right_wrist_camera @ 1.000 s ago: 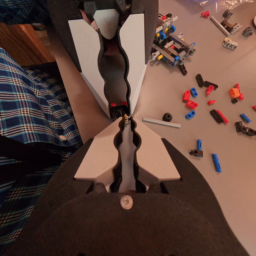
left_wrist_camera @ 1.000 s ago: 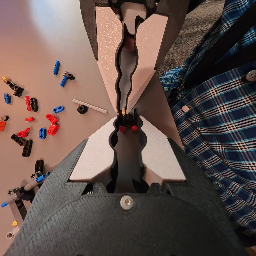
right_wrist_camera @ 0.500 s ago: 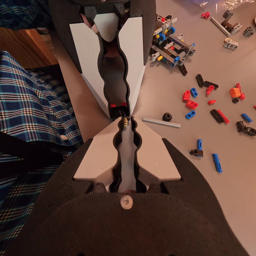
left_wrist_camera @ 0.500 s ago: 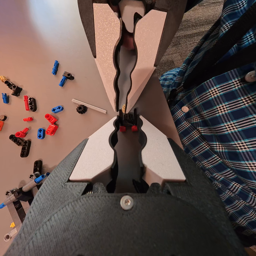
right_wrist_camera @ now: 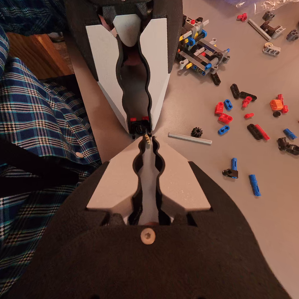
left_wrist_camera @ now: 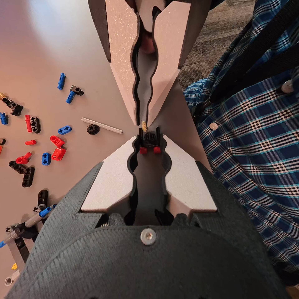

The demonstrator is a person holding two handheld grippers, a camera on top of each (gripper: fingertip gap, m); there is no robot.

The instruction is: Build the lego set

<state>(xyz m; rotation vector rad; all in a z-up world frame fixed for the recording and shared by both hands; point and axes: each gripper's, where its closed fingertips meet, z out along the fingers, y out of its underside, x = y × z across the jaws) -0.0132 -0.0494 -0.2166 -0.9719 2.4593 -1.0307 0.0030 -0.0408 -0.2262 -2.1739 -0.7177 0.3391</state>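
Right wrist view: right gripper [right_wrist_camera: 147,139], loosened around the tan gear [right_wrist_camera: 147,138], has backed off the black frame [right_wrist_camera: 140,127] clamped by the left gripper [right_wrist_camera: 140,127]; gear unseated.

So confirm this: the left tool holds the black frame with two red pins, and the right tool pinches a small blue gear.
Wrong on colour only. The gear pinched by the right tool is tan, as the right wrist view shows. The left tool does hold the black frame with two red pins.
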